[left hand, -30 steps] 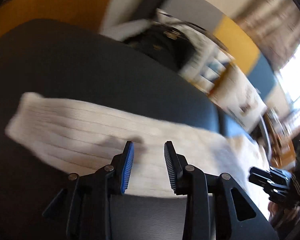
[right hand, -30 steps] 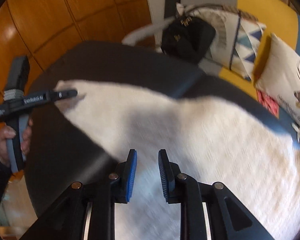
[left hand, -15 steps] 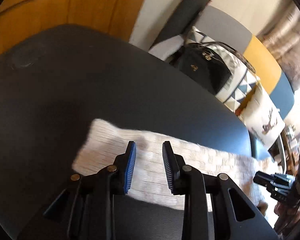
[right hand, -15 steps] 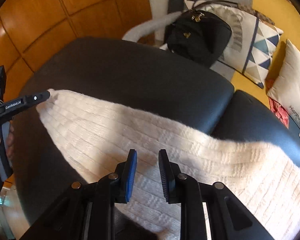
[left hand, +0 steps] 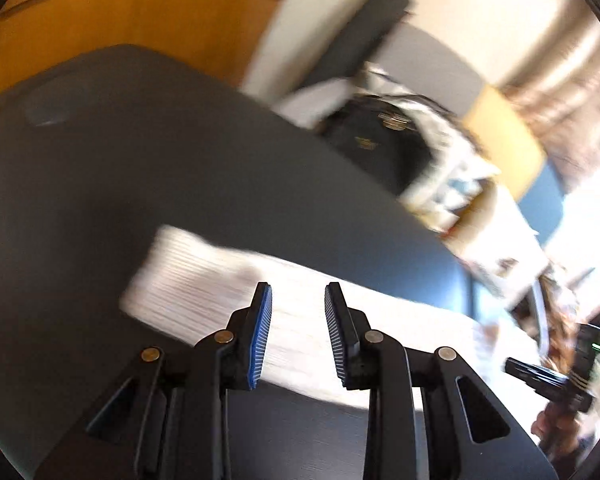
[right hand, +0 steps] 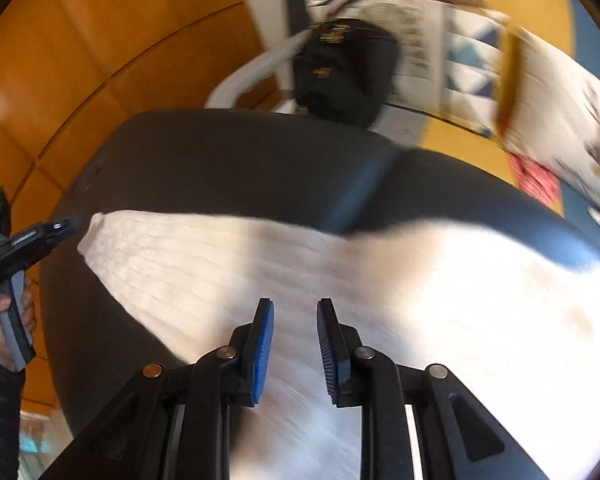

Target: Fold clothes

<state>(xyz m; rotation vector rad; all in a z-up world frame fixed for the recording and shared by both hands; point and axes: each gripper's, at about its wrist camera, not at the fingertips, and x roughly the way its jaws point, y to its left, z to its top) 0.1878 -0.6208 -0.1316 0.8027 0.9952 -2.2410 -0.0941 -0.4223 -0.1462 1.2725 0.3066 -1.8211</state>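
Dark cushion (right hand: pixel 228 160) under a cream knit sweater (right hand: pixel 420 300), orange wood panelling behind.
Left gripper (left hand: pixel 298 332) hovers jaws apart, nothing clamped, over the sweater's sleeve end at ten o'clock; right gripper (right hand: pixel 295 344) likewise gapes empty above the knit body, sleeve running to nine o'clock, black bag (right hand: pixel 340 72) at twelve.

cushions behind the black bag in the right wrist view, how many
2 that I can make out: a cushion with blue triangles right beside the black bag, and a pale cushion further right. Heavy blur; more could be hidden past the frame edge.
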